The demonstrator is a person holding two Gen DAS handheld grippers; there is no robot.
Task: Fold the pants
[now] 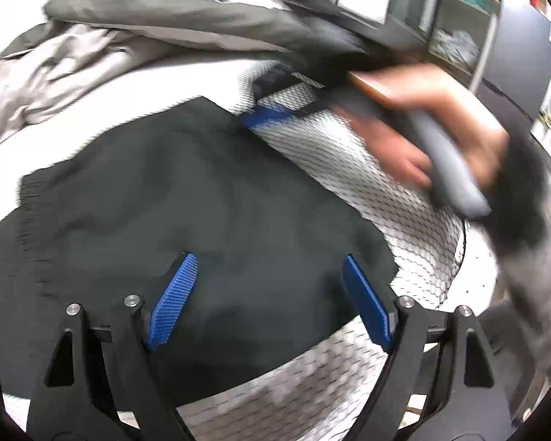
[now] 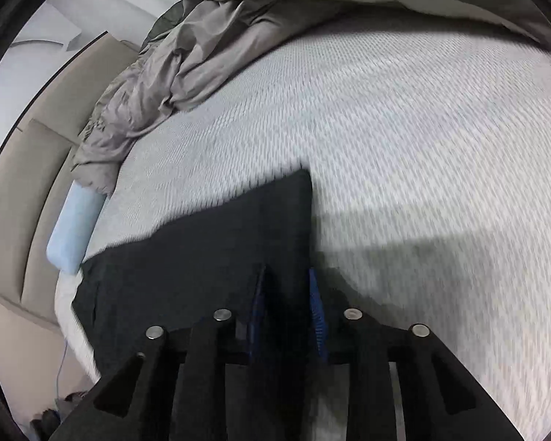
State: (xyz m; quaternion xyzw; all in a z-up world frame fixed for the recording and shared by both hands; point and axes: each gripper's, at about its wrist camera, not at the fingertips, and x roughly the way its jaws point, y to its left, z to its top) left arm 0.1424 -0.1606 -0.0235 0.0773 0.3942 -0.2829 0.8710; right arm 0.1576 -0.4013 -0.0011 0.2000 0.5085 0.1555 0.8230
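The pants [image 1: 202, 220] lie flat on the bed [image 1: 404, 198], a dark slab of cloth on the patterned white sheet. All places below are given from the pants.

In the left wrist view, the left gripper [image 1: 270, 294] hangs over the near part of the pants with its jaws spread wide, the 2 blue pads [image 1: 172, 301] well apart and nothing between them. At the far right corner of the pants, the right gripper [image 1: 272, 110] shows as a blurred blue tip low against the sheet, right at the cloth's edge. Behind it, to the right of the pants, a hand [image 1: 415, 136] grips a grey handle [image 1: 452, 169]; the whole hand is smeared by motion.

In the right wrist view, the right gripper [image 2: 288, 312] has its jaws drawn close together with a dark fold of the pants [image 2: 202, 257] standing up between them, so it is pinching the cloth at that corner. The picture is blurred, yet the cloth plainly fills the narrow gap.

Beyond the pants, at the far side of the bed, a crumpled grey duvet [image 1: 92, 58] is heaped. In the right wrist view, a pale blue pillow [image 2: 75, 228] lies just left of the pants at the edge of the bed [image 2: 422, 147], against a beige headboard [image 2: 29, 183].
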